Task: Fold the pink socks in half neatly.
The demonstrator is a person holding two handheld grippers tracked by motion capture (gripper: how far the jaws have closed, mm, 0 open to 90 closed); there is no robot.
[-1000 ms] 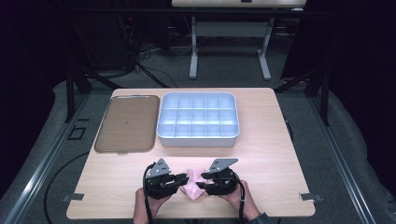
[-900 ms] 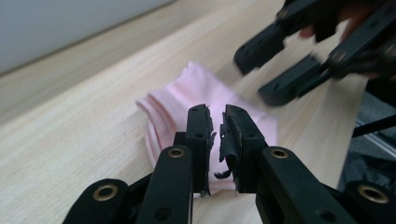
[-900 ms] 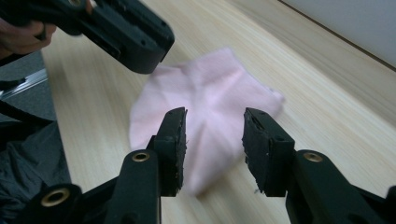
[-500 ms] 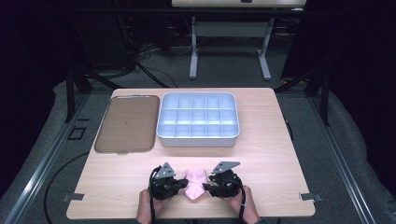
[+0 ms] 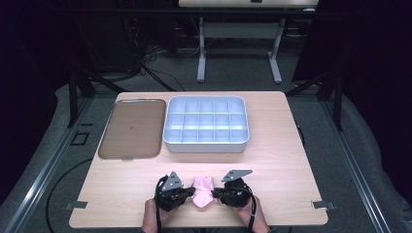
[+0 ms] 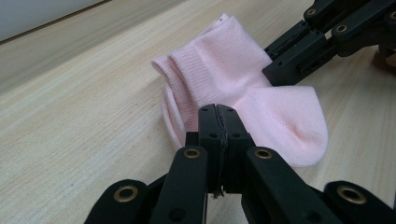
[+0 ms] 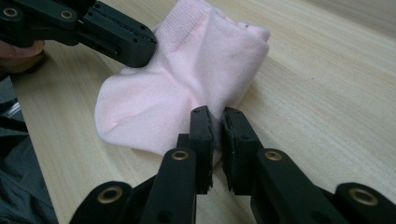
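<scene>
Both grippers had sunk closer to the table's near edge since the earlier frames, and their jaws had just been closing on the sock between them. At the far left of the table [image 5: 272,160] lay a brown tray [image 5: 130,128], flat and near the left edge, with a pale blue compartment box [image 5: 206,124] just beside it toward the middle of the far side. Close to the near edge, the left gripper [image 5: 187,196] had its jaws clamped on the left side of the pink sock [image 5: 202,191]; in the left gripper view the pads met on the fabric's edge [image 6: 219,121]. The sock rested on the tabletop, bunched, midway along the near edge. The right gripper [image 5: 218,195] pinched the sock's right side, its pads pressed on a fold of cloth [image 7: 215,126].
</scene>
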